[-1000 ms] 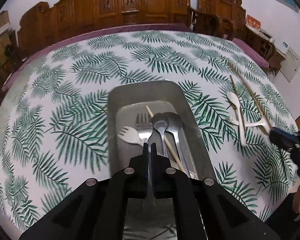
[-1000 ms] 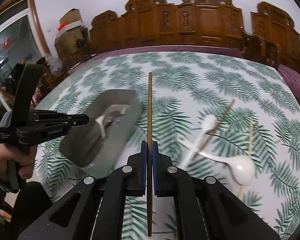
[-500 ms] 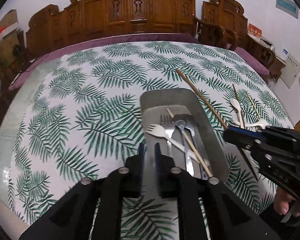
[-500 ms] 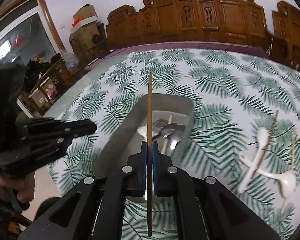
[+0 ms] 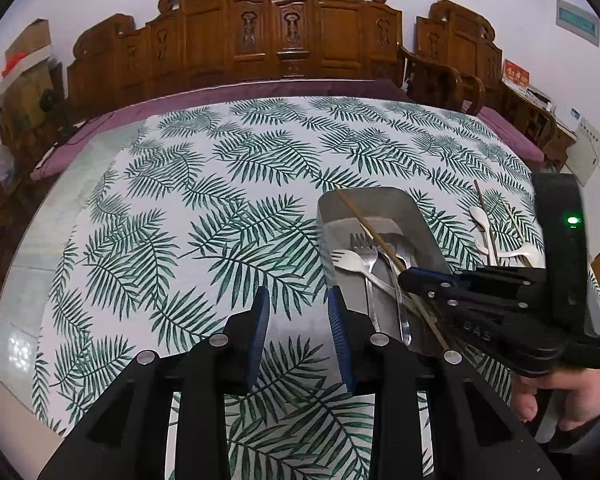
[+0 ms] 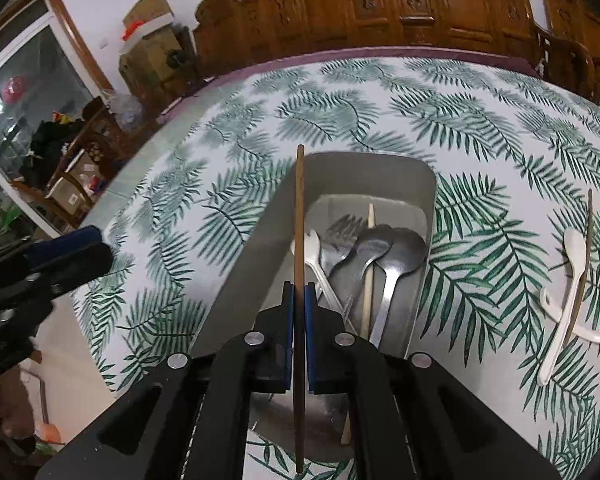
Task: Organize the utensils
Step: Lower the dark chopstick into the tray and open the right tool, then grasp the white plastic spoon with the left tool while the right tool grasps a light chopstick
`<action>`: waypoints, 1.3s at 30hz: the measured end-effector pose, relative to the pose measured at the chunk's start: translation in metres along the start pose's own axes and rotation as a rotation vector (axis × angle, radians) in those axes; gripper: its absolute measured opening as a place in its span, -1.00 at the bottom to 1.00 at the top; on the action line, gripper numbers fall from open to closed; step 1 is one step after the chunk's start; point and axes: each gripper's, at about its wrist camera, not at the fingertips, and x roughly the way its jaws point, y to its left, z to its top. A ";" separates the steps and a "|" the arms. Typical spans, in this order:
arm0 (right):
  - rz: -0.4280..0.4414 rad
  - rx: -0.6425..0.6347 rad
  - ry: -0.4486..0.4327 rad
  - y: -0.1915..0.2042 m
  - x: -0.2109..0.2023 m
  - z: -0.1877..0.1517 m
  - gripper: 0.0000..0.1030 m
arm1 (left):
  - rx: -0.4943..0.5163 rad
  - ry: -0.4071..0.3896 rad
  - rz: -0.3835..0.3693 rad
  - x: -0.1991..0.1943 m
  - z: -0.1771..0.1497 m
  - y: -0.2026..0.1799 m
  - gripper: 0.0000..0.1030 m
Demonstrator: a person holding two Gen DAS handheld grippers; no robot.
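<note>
Over a leaf-print tablecloth (image 5: 228, 216), a person working two hand-held grippers sorts cutlery into a grey metal tray (image 6: 380, 168). The left gripper (image 5: 298, 320), which a second ago was clamped shut on a handle at the tray's near end, has let go and swung away to about nine o'clock of the tray; its jaws are opening, with nothing between them but bare cloth. The right gripper (image 6: 299, 316) has meanwhile crossed from the loose pile to a spot above the tray's near end, its blue pads pinching a dark wooden chopstick (image 6: 299, 220) whose tip points to twelve o'clock along the tray's left wall. A white plastic fork (image 5: 350, 260), a metal fork (image 5: 366, 246), two metal spoons (image 6: 396, 248) and a pale chopstick (image 6: 368, 276) already lie in the tray. At roughly three o'clock, well apart from the tray, white plastic spoons (image 6: 572, 264) and more chopsticks (image 6: 582, 264) lie on the cloth. By the look of it, one delivery is finished, the next awaits release, and several pieces remain.
</note>
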 end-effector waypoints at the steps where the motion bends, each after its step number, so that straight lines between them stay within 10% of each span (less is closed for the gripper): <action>1: -0.004 0.006 0.005 -0.001 0.002 0.000 -0.88 | 0.001 0.000 0.000 0.000 0.000 0.001 -0.45; 18: 0.072 0.017 -0.107 -0.032 -0.044 0.000 -0.81 | 0.027 0.001 -0.030 0.006 0.003 -0.027 -0.37; 23: 0.000 -0.022 -0.149 -0.068 -0.079 0.000 -0.81 | 0.052 -0.008 -0.065 0.008 0.007 -0.053 -0.09; 39: -0.239 0.031 -0.167 -0.212 -0.120 -0.025 -0.81 | 0.136 0.011 -0.167 0.046 0.018 -0.148 -0.09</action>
